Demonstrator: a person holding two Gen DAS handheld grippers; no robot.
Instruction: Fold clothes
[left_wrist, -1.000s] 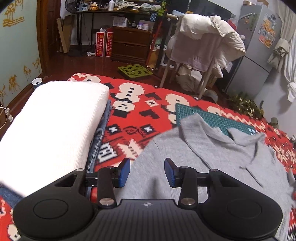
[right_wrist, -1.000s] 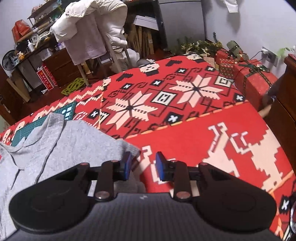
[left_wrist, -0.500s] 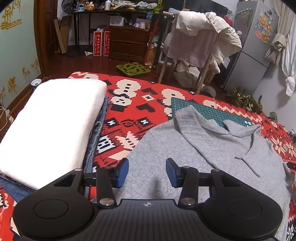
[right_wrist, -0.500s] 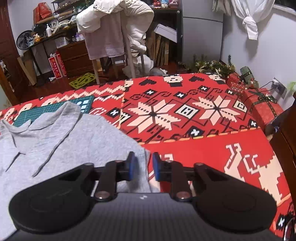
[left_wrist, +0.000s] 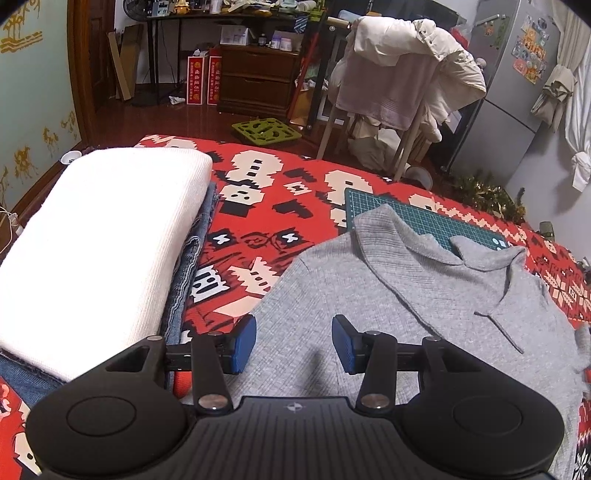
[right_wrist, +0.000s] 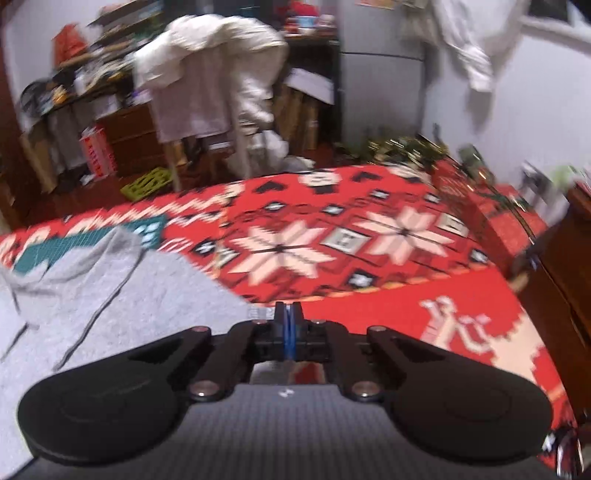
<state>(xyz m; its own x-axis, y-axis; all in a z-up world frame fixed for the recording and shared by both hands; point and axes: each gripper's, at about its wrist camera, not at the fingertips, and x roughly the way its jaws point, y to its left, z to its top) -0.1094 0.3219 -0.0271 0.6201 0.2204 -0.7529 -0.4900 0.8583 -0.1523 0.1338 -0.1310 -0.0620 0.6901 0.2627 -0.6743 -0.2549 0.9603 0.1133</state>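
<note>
The grey sweater (left_wrist: 388, 295) lies spread on the red patterned bed cover (left_wrist: 280, 206), its collar toward the far side over a green cutting mat (left_wrist: 424, 218). The right claw (right_wrist: 287, 325) is pressed together at the sweater's right edge; the picture is blurred, so it probably pinches a sliver of the grey hem, but I cannot be sure any cloth is caught. The left claw (left_wrist: 293, 343) hangs spread above the sweater's near left part, gripping nothing.

The main risk is a thin bite: if the right claw holds only the very edge of the knit, the fabric may slip out when lifted, or the sweater will drag and bunch instead of folding cleanly. With the left side unheld, the fold could go crooked, and the sweater could shift toward the white folded stack (left_wrist: 99, 243) on the left.

Half a second ago the right claw's pads stood slightly apart; now they meet. The left claw has barely changed, staying spread over the same area.
</note>
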